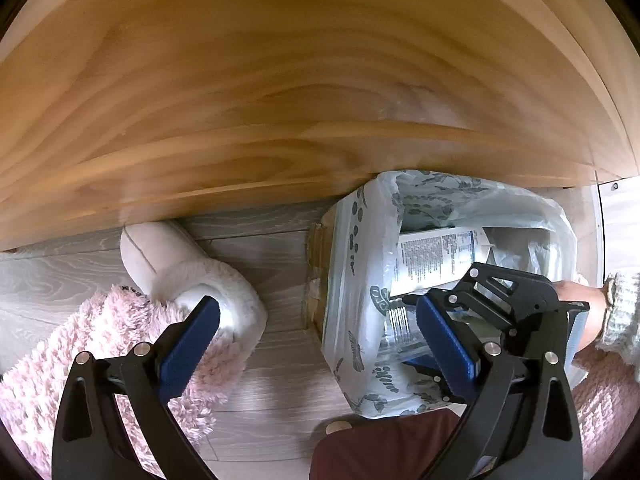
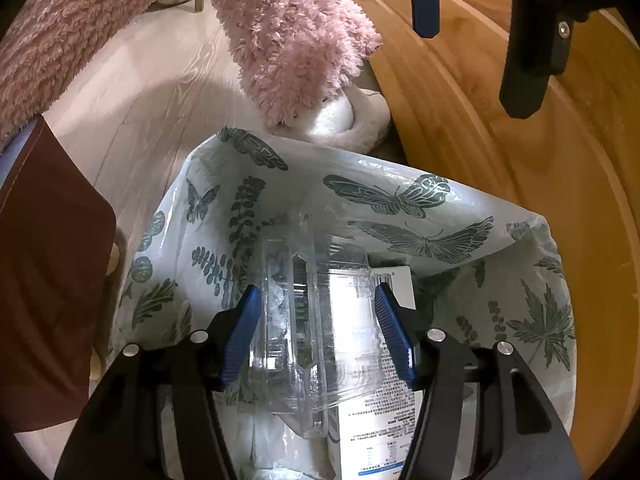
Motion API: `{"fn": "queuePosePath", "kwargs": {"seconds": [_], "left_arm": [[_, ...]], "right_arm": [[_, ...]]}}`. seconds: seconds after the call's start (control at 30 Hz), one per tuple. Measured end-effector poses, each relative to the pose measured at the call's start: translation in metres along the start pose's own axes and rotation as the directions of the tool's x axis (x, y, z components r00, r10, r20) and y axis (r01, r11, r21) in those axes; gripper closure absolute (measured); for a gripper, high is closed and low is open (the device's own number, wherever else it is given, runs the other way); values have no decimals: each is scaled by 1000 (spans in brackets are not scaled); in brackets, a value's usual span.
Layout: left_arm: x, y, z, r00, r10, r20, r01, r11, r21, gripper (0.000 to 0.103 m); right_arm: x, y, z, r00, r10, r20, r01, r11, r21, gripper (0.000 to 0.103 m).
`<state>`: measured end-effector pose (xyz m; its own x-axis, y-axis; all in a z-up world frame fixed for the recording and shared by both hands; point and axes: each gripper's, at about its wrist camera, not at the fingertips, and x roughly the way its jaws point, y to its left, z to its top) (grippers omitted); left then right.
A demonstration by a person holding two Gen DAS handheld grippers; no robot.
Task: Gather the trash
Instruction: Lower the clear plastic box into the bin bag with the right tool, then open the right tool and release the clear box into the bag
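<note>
A bin lined with a white butterfly-print bag stands on the floor beside a wooden table; it also shows in the left wrist view. My right gripper is over the bag mouth with its blue pads on both sides of a clear plastic clamshell container. A white printed carton lies in the bag under it, also visible in the left wrist view. My left gripper is open and empty, above the floor left of the bin. It shows at the top of the right wrist view.
The wooden table top fills the upper part of the left wrist view. A white fluffy slipper and a pink fleece trouser leg are on the grey plank floor. A dark red cushion is at the left.
</note>
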<state>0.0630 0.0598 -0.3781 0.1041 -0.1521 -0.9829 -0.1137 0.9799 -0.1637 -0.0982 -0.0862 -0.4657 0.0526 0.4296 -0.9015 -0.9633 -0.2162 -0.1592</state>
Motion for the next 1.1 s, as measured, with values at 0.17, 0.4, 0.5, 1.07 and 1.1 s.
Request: {"fn": "queuePosePath", "kwargs": {"seconds": [0.17, 0.4, 0.5, 1.07, 1.1], "left_arm": [[-1, -1, 0, 1000, 2, 3, -2, 1000, 3, 8], [-2, -4, -2, 1000, 0, 4, 0, 1000, 5, 8], [-2, -6, -3, 1000, -1, 3, 1, 1000, 12, 8], [-7, -1, -1, 1000, -10, 12, 10, 1000, -13, 8], [-7, -1, -1, 1000, -11, 13, 11, 1000, -15, 8]], "right_arm": [[9, -11, 0, 997, 60, -38, -58, 997, 55, 40], [20, -32, 7, 976, 155, -154, -125, 974, 190, 31], [21, -35, 6, 967, 188, -169, -147, 962, 232, 30], [10, -35, 5, 962, 242, -128, -193, 931, 310, 42], [9, -34, 6, 964, 235, -125, -188, 933, 305, 42]]}}
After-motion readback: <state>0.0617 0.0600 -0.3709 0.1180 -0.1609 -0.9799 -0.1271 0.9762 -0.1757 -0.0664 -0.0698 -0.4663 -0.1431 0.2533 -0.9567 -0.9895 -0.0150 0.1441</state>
